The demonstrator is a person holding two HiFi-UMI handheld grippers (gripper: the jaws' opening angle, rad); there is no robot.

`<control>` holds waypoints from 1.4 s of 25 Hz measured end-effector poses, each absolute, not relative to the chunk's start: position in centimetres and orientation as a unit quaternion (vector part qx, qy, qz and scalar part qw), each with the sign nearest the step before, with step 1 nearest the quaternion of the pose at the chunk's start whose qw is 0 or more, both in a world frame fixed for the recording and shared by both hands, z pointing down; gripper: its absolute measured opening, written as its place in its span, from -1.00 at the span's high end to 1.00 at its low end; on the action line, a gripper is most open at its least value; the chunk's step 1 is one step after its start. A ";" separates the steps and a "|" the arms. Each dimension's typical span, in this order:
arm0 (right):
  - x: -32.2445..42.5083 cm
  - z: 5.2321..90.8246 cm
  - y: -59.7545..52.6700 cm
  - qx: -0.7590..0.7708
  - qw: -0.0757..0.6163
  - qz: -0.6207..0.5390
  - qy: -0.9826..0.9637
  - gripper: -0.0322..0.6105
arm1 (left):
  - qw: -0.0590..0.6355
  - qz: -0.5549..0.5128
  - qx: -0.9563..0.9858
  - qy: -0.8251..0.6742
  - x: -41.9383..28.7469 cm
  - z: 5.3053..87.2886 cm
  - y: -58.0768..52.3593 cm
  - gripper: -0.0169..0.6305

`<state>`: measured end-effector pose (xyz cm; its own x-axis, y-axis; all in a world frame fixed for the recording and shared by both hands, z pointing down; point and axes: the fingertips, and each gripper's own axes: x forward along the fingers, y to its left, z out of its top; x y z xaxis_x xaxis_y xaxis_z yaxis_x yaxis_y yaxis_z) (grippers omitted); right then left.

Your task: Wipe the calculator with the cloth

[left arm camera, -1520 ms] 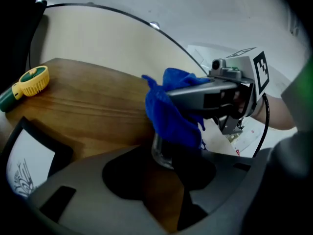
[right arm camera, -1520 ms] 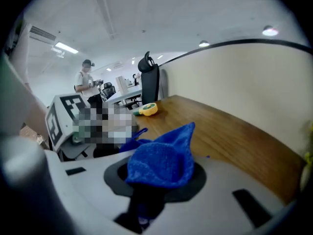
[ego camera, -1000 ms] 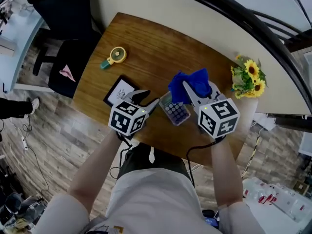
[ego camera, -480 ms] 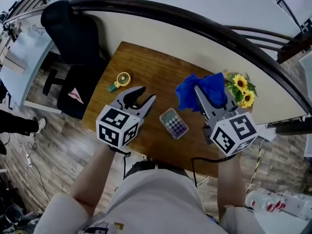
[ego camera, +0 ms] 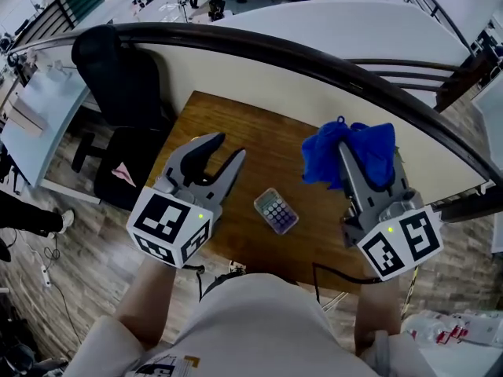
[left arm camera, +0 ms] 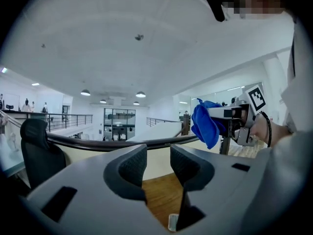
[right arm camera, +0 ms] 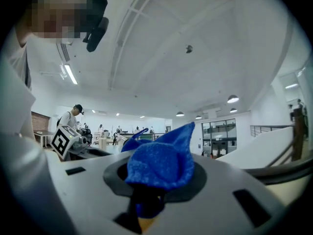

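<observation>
Calculator [ego camera: 276,210] lies flat on the wooden table [ego camera: 236,120], near its front edge, between the two grippers and touched by neither. Right gripper [ego camera: 365,154] is up above the table's far right part, jaws clamped on the bunched blue cloth [ego camera: 326,157], which spills out over the tips. Left gripper [ego camera: 226,149] hovers over the table's left side, jaws parted, having just been closing a little, with nothing between them.

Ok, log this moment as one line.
left gripper: open, jaws just narrowed, empty | right gripper: shut on cloth | calculator: on table, untouched
</observation>
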<state>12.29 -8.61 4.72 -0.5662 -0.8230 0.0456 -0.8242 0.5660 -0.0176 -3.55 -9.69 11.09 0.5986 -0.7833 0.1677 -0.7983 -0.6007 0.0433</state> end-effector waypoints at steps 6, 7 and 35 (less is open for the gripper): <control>13.6 0.8 -6.0 0.479 -0.013 -0.016 -0.878 0.58 | 0.003 0.051 0.883 -0.466 -4.5 7.1 -8.1 0.53; 13.8 0.3 -5.6 0.481 -0.014 -0.022 -0.877 0.58 | -0.005 0.051 0.881 -0.470 -4.7 6.7 -7.8 0.55; 16.2 9.7 -1.8 0.470 0.050 0.024 -0.881 0.58 | 0.016 0.114 0.874 -0.473 -3.3 14.1 -4.7 0.94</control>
<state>16.18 -1.78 9.75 -0.5537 -0.8252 0.1116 -0.8301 0.5576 0.0048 -3.32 -4.67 14.14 0.5267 -0.8223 0.2154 -0.8298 -0.5524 -0.0796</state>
